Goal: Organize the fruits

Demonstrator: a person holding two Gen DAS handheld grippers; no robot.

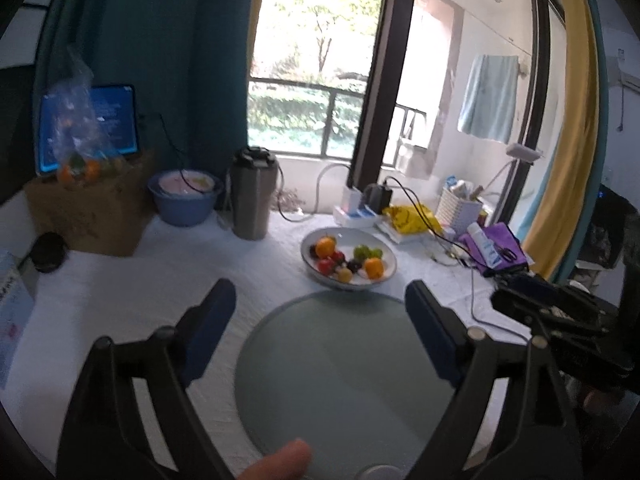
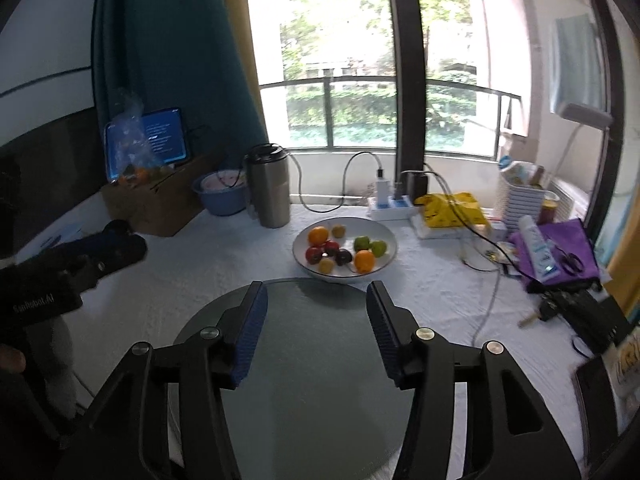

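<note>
A white bowl of mixed fruit stands mid-table: oranges, green fruits, red and dark ones. In front of it lies a round grey glass disc. My left gripper is open and empty above the disc. My right gripper is open and empty above the disc too, short of the bowl. The right gripper also shows at the right edge of the left wrist view. The left gripper shows at the left edge of the right wrist view.
Behind the bowl stand a steel tumbler, a blue basin, a cardboard box with bagged oranges and a tablet. A power strip, cables, a yellow bag and a purple pouch crowd the right.
</note>
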